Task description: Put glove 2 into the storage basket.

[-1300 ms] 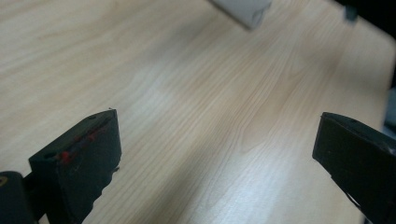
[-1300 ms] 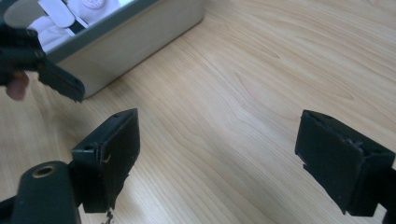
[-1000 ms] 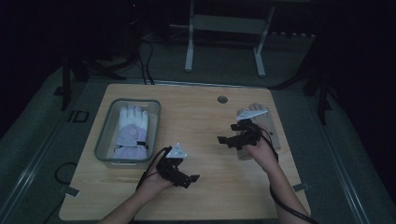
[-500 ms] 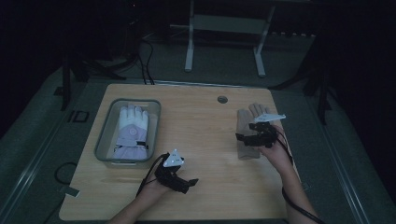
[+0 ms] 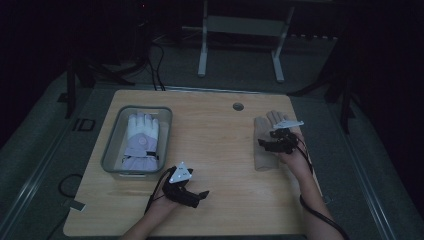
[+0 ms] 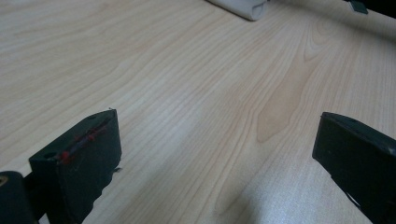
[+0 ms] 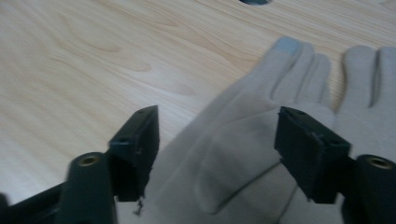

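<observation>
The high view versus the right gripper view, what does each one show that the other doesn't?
High view alone: a grey bin holding a white and lilac glove, and the left gripper open above bare wood. Right gripper view alone: a blue tip on one finger of the beige glove. Both: that glove, the wooden table and the right gripper, whose jaws have just been closing astride the glove.

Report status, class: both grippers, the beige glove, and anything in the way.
Left gripper open, idle over bare table. Right gripper closing astride beige glove, not yet clamped. Path clear.
</observation>
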`<state>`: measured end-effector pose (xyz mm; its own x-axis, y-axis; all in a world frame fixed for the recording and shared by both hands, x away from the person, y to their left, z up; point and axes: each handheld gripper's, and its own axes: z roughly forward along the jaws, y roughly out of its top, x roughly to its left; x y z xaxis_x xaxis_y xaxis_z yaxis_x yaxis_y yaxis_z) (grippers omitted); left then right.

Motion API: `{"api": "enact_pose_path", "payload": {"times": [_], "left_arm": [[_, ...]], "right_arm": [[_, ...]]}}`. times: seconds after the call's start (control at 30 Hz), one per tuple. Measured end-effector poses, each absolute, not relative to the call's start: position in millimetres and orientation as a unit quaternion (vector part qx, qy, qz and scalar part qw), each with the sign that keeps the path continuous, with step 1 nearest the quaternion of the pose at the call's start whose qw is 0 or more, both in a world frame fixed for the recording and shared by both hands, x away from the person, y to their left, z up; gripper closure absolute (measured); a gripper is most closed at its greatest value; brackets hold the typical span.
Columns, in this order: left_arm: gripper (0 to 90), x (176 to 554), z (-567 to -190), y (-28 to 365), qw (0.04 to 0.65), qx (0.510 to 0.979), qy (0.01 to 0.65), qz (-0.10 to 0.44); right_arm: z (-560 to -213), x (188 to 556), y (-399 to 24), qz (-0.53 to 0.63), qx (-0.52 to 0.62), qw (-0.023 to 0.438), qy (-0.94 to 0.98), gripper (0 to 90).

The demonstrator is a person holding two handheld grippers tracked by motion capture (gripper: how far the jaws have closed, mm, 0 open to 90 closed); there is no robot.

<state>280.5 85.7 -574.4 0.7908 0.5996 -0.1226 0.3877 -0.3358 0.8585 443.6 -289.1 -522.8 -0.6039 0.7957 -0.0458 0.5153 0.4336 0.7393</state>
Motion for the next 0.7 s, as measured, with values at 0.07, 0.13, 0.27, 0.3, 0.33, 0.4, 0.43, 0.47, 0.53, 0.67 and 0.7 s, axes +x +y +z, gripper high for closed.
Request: {"api": "enact_pose_path", "payload": {"times": [0.07,0.13,0.27,0.3,0.33,0.4,0.43,0.47,0.53,0.67,0.7], "left_arm": [[1.5,280.7,-574.8,85.9,0.490,0.809,0.307,0.107],[1.5,279.8,-574.7,85.7,0.493,0.806,0.307,0.111],[1.5,278.9,-575.0,85.4,0.493,0.807,0.305,0.108],[1.5,278.7,-575.1,85.2,0.493,0.807,0.307,0.109],[1.6,278.6,-575.0,85.3,0.494,0.805,0.309,0.110],[1.6,278.3,-575.1,85.3,0.496,0.804,0.311,0.109],[1.5,277.9,-575.1,85.3,0.496,0.803,0.311,0.110],[1.5,277.5,-575.1,85.1,0.496,0.803,0.310,0.111],[1.5,277.0,-575.1,84.7,0.495,0.805,0.308,0.113],[1.5,276.6,-575.8,84.9,0.495,0.804,0.308,0.114],[1.5,276.3,-576.0,84.7,0.495,0.804,0.308,0.117]], "right_arm": [[-528.2,448.4,-290.4,0.342,0.404,0.201,0.824,35.6],[-534.2,452.9,-291.8,0.331,0.413,0.200,0.824,37.2],[-548.2,459.4,-294.2,0.299,0.434,0.185,0.829,39.5],[-549.5,458.6,-294.0,0.305,0.430,0.188,0.829,41.6],[-548.5,457.9,-293.7,0.304,0.428,0.184,0.831,51.0],[-545.7,457.5,-290.4,0.288,0.433,0.187,0.834,62.0],[-544.7,457.1,-287.9,0.284,0.433,0.186,0.835,66.4],[-544.3,456.5,-285.5,0.280,0.432,0.188,0.836,70.3],[-543.7,455.1,-282.0,0.279,0.434,0.189,0.836,73.8],[-538.4,450.6,-279.6,0.302,0.447,0.169,0.825,76.5],[-536.5,449.7,-279.1,0.307,0.448,0.165,0.823,76.6]]}}
